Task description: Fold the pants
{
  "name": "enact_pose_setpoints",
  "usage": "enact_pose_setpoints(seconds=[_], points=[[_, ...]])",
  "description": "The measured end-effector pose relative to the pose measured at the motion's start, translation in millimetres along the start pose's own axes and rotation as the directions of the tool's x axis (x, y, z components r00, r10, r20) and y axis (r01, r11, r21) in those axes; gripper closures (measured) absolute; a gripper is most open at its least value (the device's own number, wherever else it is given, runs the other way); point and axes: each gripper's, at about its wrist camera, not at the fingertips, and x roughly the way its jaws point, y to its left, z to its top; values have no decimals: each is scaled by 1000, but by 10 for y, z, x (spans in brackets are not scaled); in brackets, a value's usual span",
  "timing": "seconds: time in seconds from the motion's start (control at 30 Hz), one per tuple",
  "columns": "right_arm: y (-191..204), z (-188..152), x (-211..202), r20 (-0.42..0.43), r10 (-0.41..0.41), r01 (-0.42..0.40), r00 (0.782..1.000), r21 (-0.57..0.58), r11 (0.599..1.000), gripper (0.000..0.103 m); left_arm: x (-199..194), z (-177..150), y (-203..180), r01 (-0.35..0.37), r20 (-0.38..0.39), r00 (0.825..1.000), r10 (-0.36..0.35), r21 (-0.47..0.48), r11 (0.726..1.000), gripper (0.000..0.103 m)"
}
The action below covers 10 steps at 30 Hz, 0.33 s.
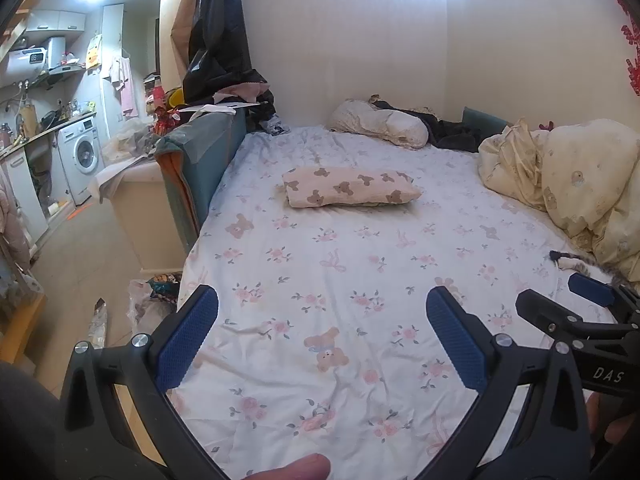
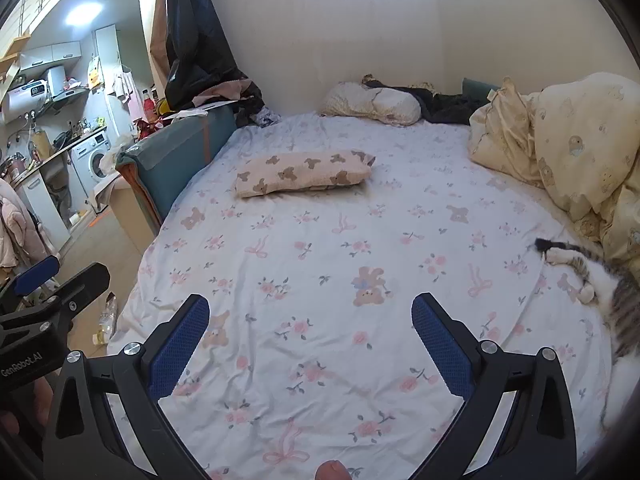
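Note:
The pants [image 1: 348,187] are pink with brown teddy bears. They lie folded into a compact rectangle on the far middle of the bed, also in the right wrist view [image 2: 302,174]. My left gripper [image 1: 322,306] is open and empty, held above the near part of the floral bedsheet [image 1: 340,264], well short of the pants. My right gripper [image 2: 310,314] is open and empty too, above the same sheet [image 2: 340,248]. The right gripper shows at the right edge of the left wrist view [image 1: 560,300]. The left gripper shows at the left edge of the right wrist view [image 2: 52,276].
A cat [image 2: 600,280] lies on the bed's right side, its tail tip visible [image 1: 568,258]. A cream duvet [image 2: 568,148] is heaped at the right. A pillow [image 2: 372,104] and dark clothes lie by the far wall. A teal headboard [image 1: 200,160] and a cluttered kitchen are left.

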Motion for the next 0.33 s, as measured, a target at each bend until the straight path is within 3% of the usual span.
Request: enact_pose_setpoints(seconds=[0.23, 0.33], points=[[1, -26, 17, -4, -13, 13, 1000, -1, 1000, 0, 132, -23, 93, -3, -60, 998, 1, -32, 999, 1], [3, -32, 19, -1, -13, 13, 1000, -10, 1000, 0, 110, -43, 107, 7, -49, 999, -9, -42, 999, 0]])
